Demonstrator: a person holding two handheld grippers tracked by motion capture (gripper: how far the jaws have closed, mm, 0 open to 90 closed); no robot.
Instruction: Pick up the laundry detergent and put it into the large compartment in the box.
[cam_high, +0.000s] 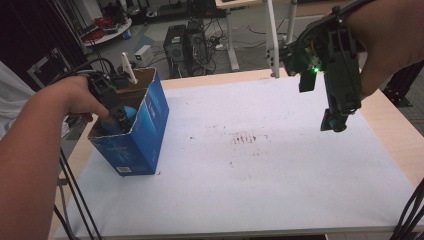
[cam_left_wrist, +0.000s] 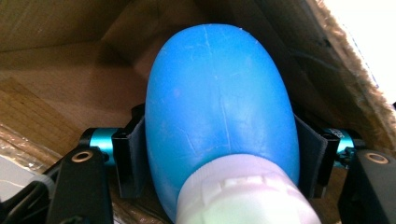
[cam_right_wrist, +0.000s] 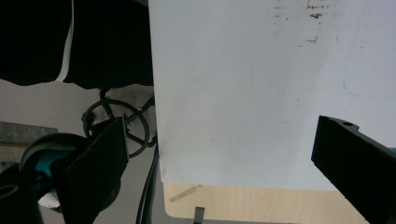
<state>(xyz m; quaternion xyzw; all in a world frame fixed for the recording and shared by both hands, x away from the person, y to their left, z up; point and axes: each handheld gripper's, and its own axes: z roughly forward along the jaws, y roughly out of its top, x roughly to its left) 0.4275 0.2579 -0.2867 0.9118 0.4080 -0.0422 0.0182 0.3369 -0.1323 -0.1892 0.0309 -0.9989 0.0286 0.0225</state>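
Blue bulb (cam_left_wrist: 222, 107) between left tongs (cam_left_wrist: 219, 158), inside box (cam_high: 145, 125)

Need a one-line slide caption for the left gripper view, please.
Left hand-held gripper inside the cardboard box, its black pads flanking a blue bottle with a white cap.

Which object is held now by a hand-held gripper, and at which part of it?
The left hand-held gripper holds the blue bottle by its lower body, near the white cap, inside the blue box. The right hand-held gripper holds nothing.
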